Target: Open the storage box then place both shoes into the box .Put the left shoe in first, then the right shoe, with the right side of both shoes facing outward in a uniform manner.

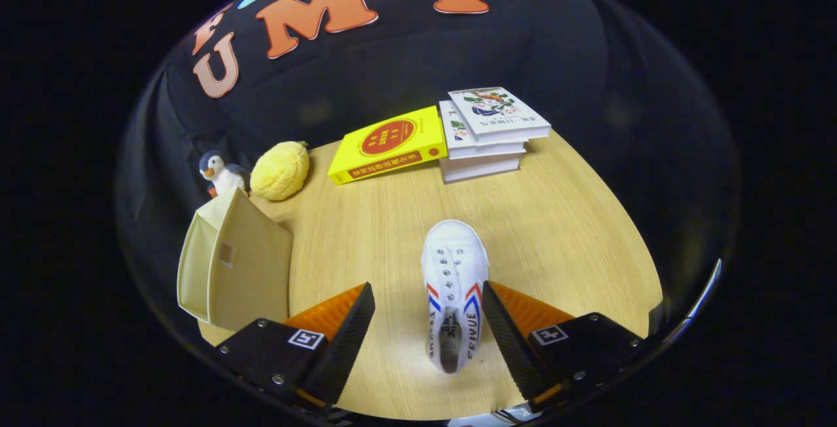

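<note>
1. your gripper [428, 322] hangs over the wooden table [575, 231] with its fingers spread wide, nothing pinched. the right finger sits just beside the shoe's heel end, possibly touching it; the left finger is well apart from it.

2. the white canvas shoe [454, 283] lies between your fingers, nearer the right one, sole down on the table. only one shoe is before you, and i can't tell from here whether it's the left or the right.

3. its long axis runs straight away from you, along the fingers: heel opening close to you, toe pointing toward the books. you're looking down into the collar and along the lace eyelets.

4. handling, as i judge it: light, soft canvas upper that will give under the pads, with a firmer rubber sole. take it across the heel collar or the mid sides, squeezing side to side; the toe cap looks smooth and may slip.

5. the cream storage box [235, 263] stands beyond your left finger, to the left of the shoe. whether its front is open i can't make out.

6. farther off: a yellow plush [280, 170] and a penguin toy [221, 173] behind the box, a yellow book [388, 144] and a stack of books [487, 136] at the far edge.
</note>
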`<action>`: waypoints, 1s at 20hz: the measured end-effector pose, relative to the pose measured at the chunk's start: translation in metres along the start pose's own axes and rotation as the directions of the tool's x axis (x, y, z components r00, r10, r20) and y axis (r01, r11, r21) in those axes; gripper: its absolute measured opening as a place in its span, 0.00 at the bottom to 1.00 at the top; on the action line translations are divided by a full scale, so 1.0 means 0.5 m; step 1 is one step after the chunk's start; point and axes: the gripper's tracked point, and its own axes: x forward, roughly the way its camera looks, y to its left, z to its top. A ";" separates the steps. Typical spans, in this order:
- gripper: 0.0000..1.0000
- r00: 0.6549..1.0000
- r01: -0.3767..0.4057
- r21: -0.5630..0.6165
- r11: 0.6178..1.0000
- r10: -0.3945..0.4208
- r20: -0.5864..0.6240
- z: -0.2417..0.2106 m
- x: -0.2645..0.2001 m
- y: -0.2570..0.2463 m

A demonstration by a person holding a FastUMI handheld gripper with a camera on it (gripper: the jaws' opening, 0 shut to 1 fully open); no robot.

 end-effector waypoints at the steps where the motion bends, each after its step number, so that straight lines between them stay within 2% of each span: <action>1: 0.99 1.000 0.018 -0.010 1.000 -0.018 -0.009 -0.012 0.001 -0.022; 7: 0.99 0.996 0.067 -0.063 0.996 -0.071 -0.059 -0.079 0.060 -0.099; 13: 0.99 0.991 0.055 -0.113 0.992 -0.068 -0.115 -0.123 0.110 -0.101; 15: 0.91 0.989 0.050 -0.119 0.992 -0.066 -0.131 -0.128 0.121 -0.098; 20: 0.46 0.983 -0.003 -0.145 0.989 -0.023 -0.182 -0.149 0.141 -0.069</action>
